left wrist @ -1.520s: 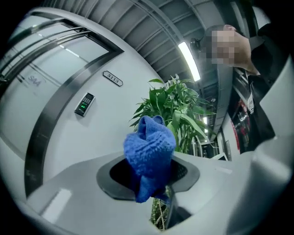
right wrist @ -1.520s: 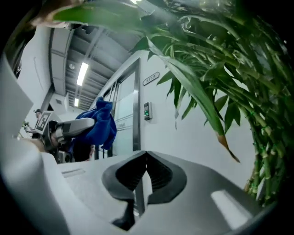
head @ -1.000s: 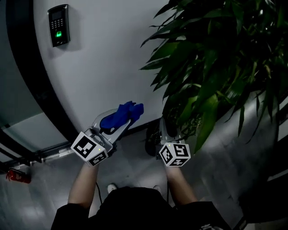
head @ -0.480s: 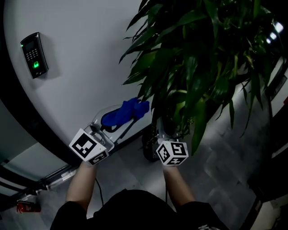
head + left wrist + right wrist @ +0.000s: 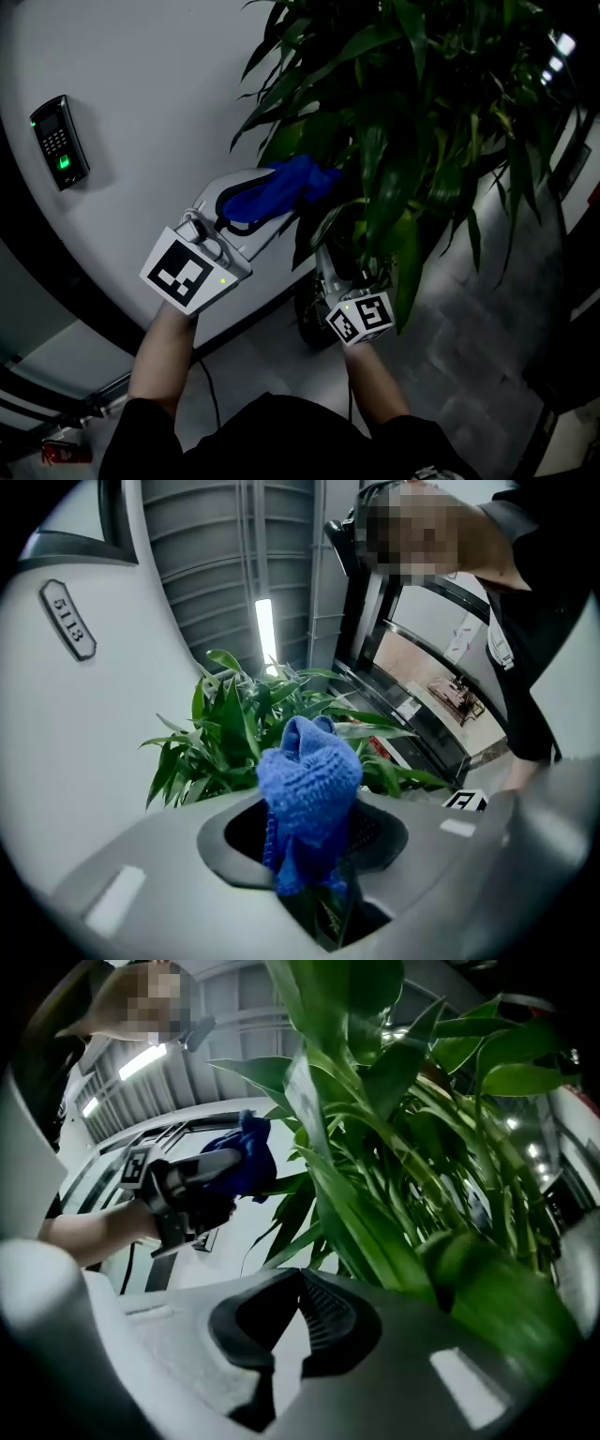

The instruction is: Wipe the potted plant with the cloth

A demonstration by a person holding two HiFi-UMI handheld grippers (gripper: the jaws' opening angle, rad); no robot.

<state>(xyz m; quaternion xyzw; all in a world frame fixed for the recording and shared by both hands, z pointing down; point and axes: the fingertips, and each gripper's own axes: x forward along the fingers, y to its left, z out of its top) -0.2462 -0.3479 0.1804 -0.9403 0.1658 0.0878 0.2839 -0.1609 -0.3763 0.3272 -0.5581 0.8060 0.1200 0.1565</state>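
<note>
The left gripper [image 5: 314, 874] clamps the blue cloth [image 5: 309, 789], whose bunched end, just ahead, reaches the potted plant's [image 5: 412, 141] outer leaves. The right gripper [image 5: 298, 1321] is closed and empty. Wiping looks barely begun (most foliage remains).

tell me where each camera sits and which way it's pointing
Head view: on the head, steeply down at the potted plant; both forearms, left gripper, right gripper show.
Left gripper view: along its fingers, shut on the blue cloth, toward the leaves.
Right gripper view: along its shut fingers into foliage; left forearm shows.
Shared: all see cloth and plant.
</note>
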